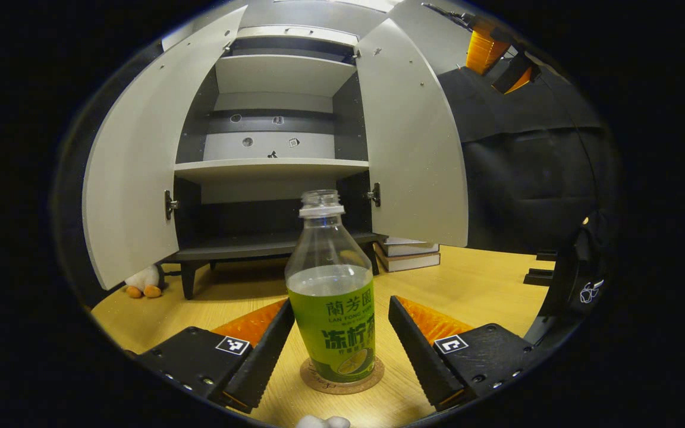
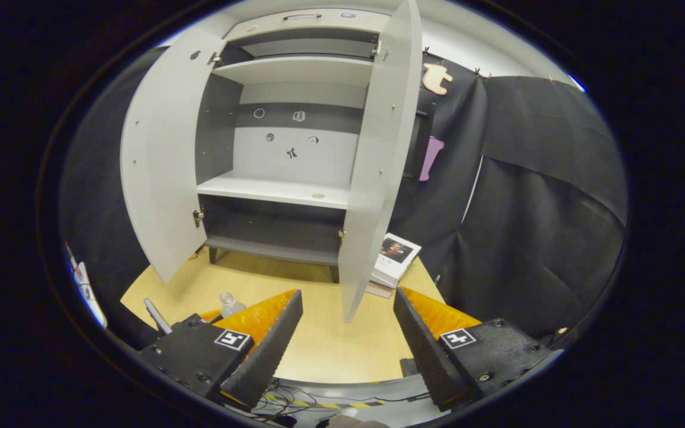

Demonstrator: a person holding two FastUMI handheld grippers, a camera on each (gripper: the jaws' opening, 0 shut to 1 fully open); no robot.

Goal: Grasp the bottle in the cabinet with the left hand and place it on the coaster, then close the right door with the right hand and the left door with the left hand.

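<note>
Bottle (image 1: 332,297) upright on coaster (image 1: 342,375), near front edge of wooden table (image 1: 485,285). Left gripper (image 1: 341,348) wide, flanking bottle without touching. Right gripper (image 2: 347,339) wide, empty. Cabinet (image 1: 271,169) at table's back edge, both doors open; books (image 1: 408,252) beside it.

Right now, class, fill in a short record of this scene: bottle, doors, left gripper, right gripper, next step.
bottle: upright on the coaster, no cap
doors: left door and right door both open
left gripper: open, fingers either side of the bottle, apart from it
right gripper: open, empty, facing the right door
next step: probably close the right door
</note>
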